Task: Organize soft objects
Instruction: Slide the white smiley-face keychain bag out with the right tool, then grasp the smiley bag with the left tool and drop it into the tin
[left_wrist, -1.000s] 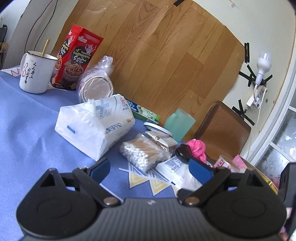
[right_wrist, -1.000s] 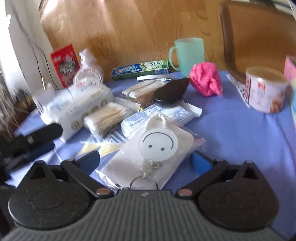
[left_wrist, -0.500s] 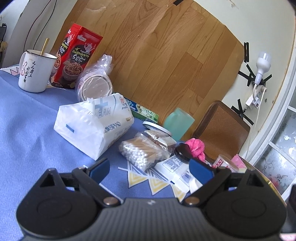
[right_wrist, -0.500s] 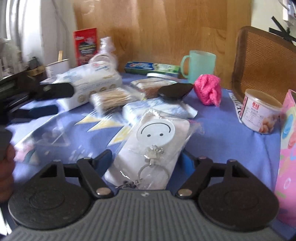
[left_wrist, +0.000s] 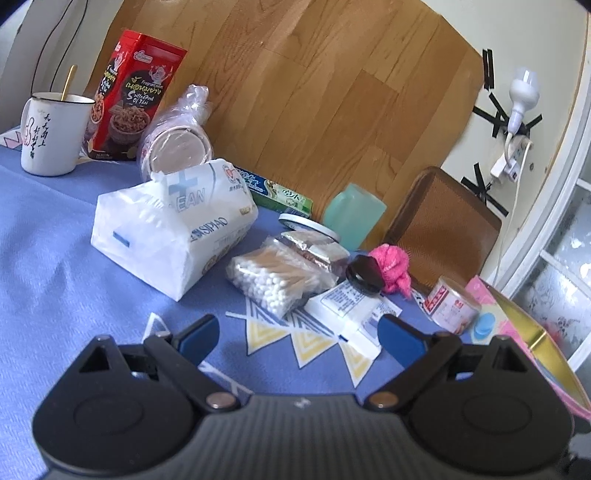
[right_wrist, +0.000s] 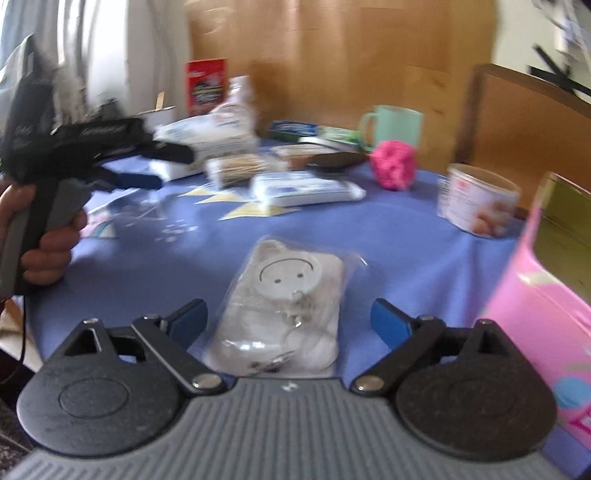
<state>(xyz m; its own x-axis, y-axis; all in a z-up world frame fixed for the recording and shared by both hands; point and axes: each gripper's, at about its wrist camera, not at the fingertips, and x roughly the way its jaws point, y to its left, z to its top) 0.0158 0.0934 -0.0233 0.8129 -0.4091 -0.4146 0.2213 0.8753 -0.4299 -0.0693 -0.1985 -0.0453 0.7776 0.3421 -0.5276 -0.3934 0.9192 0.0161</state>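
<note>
Smiley pouch (right_wrist: 286, 306), white and soft inside crinkled clear plastic with a metal ring, lies flat on the blue tabletop (right_wrist: 399, 243) at the near edge, between the pads of our right tool (right_wrist: 290, 321). Its jaws have just been opening again; the pads stand clear of the pouch on both sides, nothing gripped. Bare cloth surrounds the pouch; a pink box (right_wrist: 535, 291) walls the right. Our left tool (left_wrist: 299, 330) is spread wide and empty above open cloth. Far of it we note a tissue pack (left_wrist: 173, 225), bagged cotton swabs (left_wrist: 273, 275) and a fuzzy pink ball (left_wrist: 393, 266).
</note>
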